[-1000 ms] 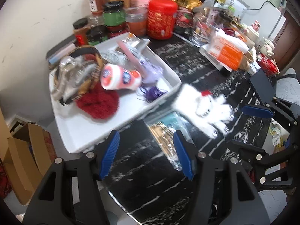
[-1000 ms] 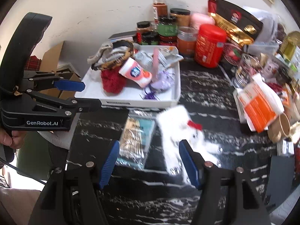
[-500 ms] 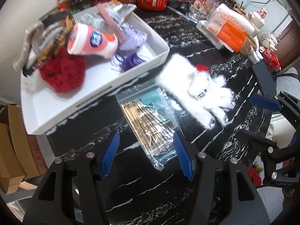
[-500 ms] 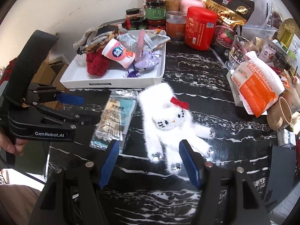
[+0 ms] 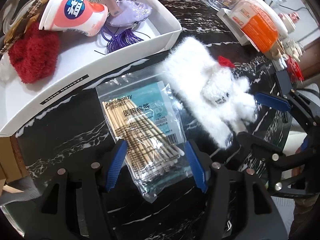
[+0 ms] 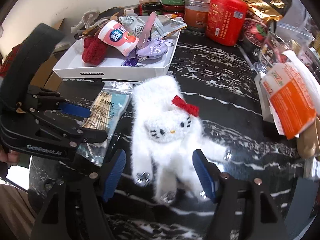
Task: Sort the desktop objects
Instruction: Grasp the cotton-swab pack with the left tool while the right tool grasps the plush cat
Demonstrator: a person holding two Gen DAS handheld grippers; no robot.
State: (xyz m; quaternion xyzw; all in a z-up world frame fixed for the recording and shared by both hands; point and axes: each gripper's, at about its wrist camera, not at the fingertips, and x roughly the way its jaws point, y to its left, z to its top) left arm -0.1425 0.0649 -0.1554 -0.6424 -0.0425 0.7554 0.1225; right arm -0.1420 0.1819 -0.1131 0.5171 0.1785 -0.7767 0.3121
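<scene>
Left gripper (image 5: 155, 163) gaping, straddling cotton swab bag (image 5: 144, 132); right gripper (image 6: 160, 172) gaping, straddling white kitty glove (image 6: 166, 132); pinching low, mid-body advisable.

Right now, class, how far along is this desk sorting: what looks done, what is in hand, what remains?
Done: the white tray already holds a red knit piece, a pink-and-white cup and a purple pouch.
In hand: nothing gripped. The left gripper straddles the cotton swab bag, open; the right gripper straddles the white fluffy glove, open.
Left: both items lie on the black table, outside the tray.
</scene>
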